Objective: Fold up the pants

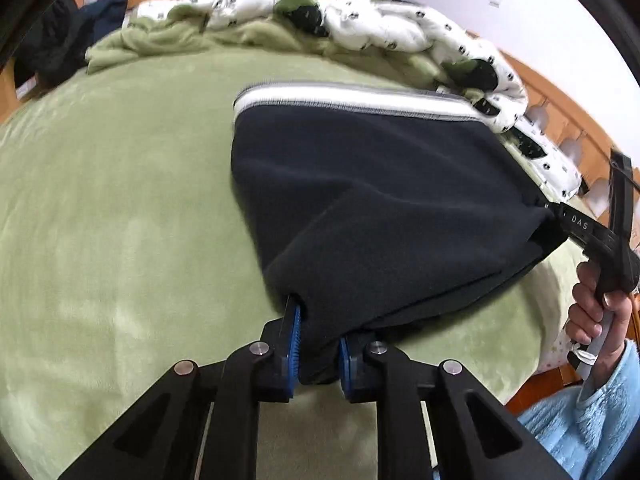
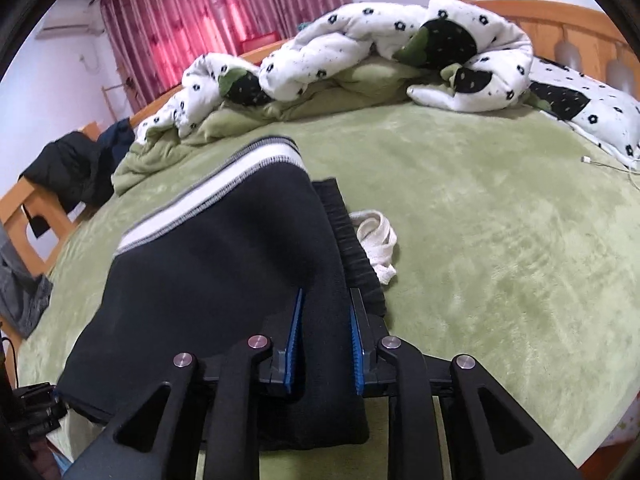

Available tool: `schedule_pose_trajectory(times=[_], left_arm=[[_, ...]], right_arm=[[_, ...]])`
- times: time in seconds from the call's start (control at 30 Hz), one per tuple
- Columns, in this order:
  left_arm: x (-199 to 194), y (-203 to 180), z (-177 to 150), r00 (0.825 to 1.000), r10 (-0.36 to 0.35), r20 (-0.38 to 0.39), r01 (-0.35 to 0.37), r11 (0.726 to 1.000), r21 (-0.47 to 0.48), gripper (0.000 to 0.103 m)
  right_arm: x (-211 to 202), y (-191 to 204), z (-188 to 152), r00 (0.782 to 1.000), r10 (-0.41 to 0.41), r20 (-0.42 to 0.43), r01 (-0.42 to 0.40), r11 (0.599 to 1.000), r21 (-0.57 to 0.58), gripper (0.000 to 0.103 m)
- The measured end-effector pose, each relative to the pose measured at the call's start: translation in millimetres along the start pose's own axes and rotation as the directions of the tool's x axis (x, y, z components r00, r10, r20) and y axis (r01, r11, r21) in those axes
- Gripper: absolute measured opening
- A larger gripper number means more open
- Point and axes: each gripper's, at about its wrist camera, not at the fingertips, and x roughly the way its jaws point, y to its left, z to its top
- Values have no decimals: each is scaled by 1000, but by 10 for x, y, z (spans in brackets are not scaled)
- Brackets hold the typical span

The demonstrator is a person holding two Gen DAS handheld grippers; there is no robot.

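The pants lie on the green bed, dark fleece with a white band along the far edge, and both near corners are lifted off the blanket. The left tongs are pinching the near left corner of the cloth: the fabric bunches down between the blue pads and fills the gap. The right tongs pinch the near right corner in the same way, cloth running between the two blue pads and hanging a little below them. From the left wrist view the right tongs show at the far right edge of the pants, gripped by a hand in a pale blue sleeve.

So the pants stretch between the two tongs and away from them toward the far side of the bed, the white band farthest off. Just right of the pants, beside the ribbed dark edge, lies a white cord on the blanket; it may be the drawstring, though I can't tell whether it joins the waistband.

A rumpled white quilt with dark flowers is heaped along the far side, near the wooden headboard. Red curtains hang beyond, and dark clothes are draped on the bed's wooden frame at far left.
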Motion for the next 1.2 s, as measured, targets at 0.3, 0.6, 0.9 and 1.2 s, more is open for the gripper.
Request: schedule_pose_trajectory(times=[0.3, 0.6, 0.9, 1.2], left_arm=[[-409, 300, -262, 993, -78, -92, 81, 996, 32, 52], [-49, 596, 566, 995, -100, -26, 96, 986, -134, 57], [781, 656, 942, 978, -170, -119, 148, 974, -173, 57], [962, 527, 986, 980, -179, -91, 162, 972, -172, 60]], right_arm=[[-123, 63, 71, 999, -45, -21, 42, 991, -130, 44], [349, 276, 750, 997, -33, -64, 20, 981, -195, 53], [1074, 58, 786, 966, 13, -258, -56, 985, -161, 58], [1215, 25, 739, 945, 75, -319, -120, 985, -123, 57]])
